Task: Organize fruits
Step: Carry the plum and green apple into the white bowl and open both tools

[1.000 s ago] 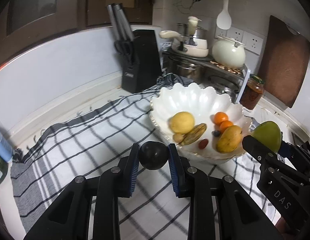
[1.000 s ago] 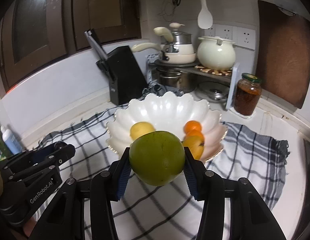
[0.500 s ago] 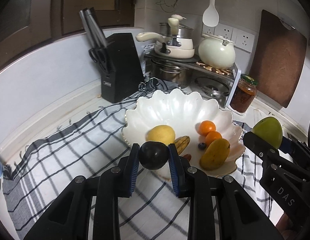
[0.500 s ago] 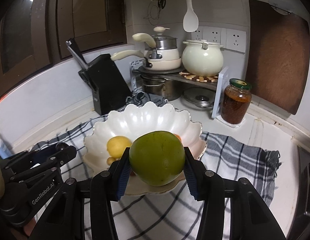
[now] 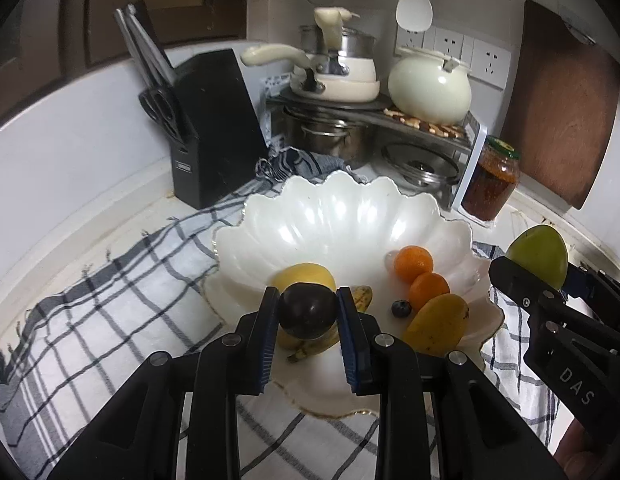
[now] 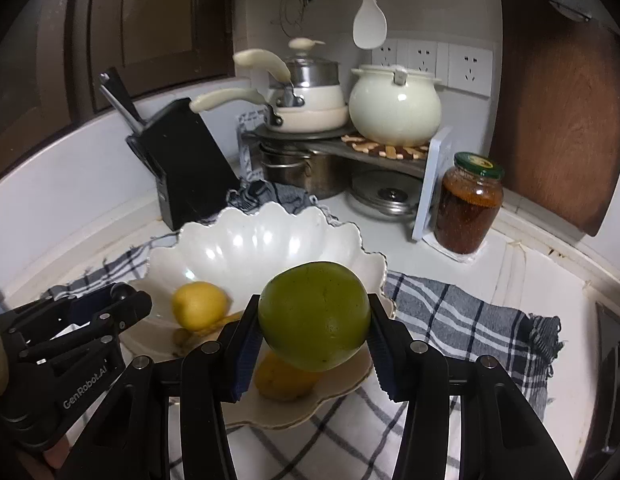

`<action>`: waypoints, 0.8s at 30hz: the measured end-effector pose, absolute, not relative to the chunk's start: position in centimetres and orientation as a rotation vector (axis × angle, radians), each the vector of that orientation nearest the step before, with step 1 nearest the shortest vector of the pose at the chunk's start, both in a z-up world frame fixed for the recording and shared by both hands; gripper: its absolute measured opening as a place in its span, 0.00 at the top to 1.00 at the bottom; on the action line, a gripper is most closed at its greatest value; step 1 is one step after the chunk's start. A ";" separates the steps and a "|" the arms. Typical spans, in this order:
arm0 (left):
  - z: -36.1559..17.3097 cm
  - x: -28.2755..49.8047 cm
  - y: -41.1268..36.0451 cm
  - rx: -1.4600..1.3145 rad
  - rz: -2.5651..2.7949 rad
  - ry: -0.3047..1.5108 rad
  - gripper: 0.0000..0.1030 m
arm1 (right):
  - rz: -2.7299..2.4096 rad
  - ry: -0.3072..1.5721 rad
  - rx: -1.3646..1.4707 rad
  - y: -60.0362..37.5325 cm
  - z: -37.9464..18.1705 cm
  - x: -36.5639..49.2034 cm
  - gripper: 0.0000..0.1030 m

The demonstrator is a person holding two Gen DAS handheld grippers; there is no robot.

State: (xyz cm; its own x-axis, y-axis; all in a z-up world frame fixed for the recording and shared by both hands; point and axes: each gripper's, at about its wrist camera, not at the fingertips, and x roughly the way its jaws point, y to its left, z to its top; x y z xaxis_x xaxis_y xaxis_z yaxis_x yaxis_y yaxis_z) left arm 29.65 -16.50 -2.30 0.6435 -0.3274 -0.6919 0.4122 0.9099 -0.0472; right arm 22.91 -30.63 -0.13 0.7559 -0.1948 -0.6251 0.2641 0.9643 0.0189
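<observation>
My left gripper [image 5: 308, 312] is shut on a dark purple plum [image 5: 308, 309] and holds it over the near rim of the white scalloped bowl [image 5: 334, 220]. The bowl holds a yellow lemon [image 5: 306, 274], a banana [image 5: 360, 298], two oranges [image 5: 413, 259], a blueberry [image 5: 401, 308] and a yellow mango [image 5: 438, 324]. My right gripper [image 6: 314, 316] is shut on a large green fruit [image 6: 314, 316], above the bowl's [image 6: 246, 240] near right edge. That green fruit also shows at the right of the left wrist view [image 5: 539, 254].
The bowl stands on a checked cloth [image 5: 110, 292]. Behind it are a black knife block [image 5: 212, 136], a rack with pots [image 5: 338, 80] and a cream kettle [image 5: 430, 88], a jar of red sauce [image 5: 490, 184] and a wooden cutting board [image 5: 562, 96].
Both grippers have moved forward toward the bowl with their fruits still held. The plum is now over the bowl's near rim and the green fruit over its right edge.
</observation>
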 end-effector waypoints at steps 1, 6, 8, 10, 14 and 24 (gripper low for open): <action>-2.5 29.8 -16.7 0.121 -0.424 0.767 0.72 | -0.251 0.675 0.110 -30.9 -0.4 23.1 0.52; -4.0 30.6 -17.7 0.119 -0.437 0.793 0.72 | -0.251 0.708 0.113 -31.6 -1.8 24.0 0.52; -4.5 30.9 -17.9 0.121 -0.439 0.802 0.72 | -0.245 0.720 0.111 -31.8 -2.3 24.3 0.52; -5.0 31.2 -18.1 0.124 -0.442 0.810 0.72 | -0.239 0.730 0.108 -31.9 -2.8 24.6 0.52; -5.5 31.6 -18.1 0.116 -0.450 0.828 0.72 | -0.224 0.746 0.111 -32.0 -3.4 25.2 0.52; -5.6 31.6 -17.5 0.108 -0.420 0.816 0.43 | -0.276 0.702 0.094 -31.8 -3.0 24.7 0.21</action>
